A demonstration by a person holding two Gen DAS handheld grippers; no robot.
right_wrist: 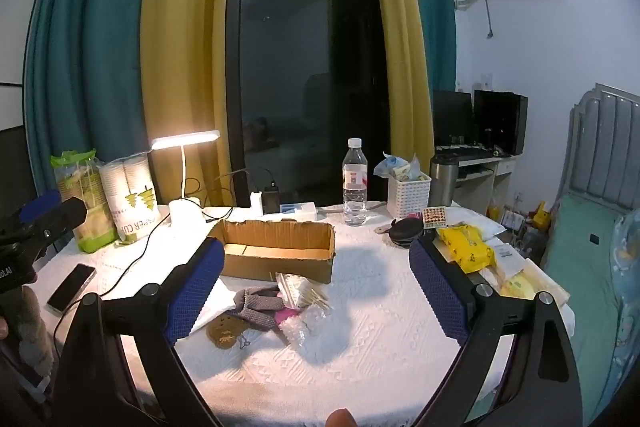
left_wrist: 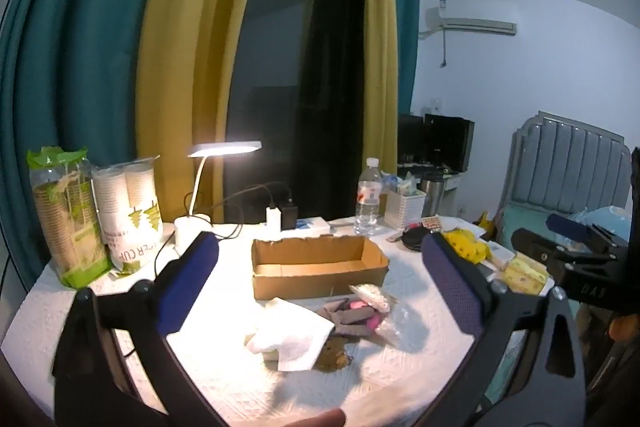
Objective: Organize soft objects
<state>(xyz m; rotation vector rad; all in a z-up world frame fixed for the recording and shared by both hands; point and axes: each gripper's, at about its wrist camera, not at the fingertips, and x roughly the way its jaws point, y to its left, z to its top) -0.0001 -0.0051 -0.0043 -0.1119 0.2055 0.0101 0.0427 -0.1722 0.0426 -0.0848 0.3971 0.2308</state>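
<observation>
Both the left gripper (left_wrist: 320, 291) and right gripper (right_wrist: 316, 291) gape wide and empty above the tabletop (right_wrist: 380, 355), the limp, light knit cloth (right_wrist: 260, 305) lying between their fingers, probably best pinched at a bunched fold.

We hold our left black two-finger gripper with blue textured pads (left_wrist: 320, 291) level, its jaws spread wide with nothing between them. Our right black gripper with blue mesh pads (right_wrist: 316, 291) sits alongside, equally wide apart, grasping nothing.
</observation>
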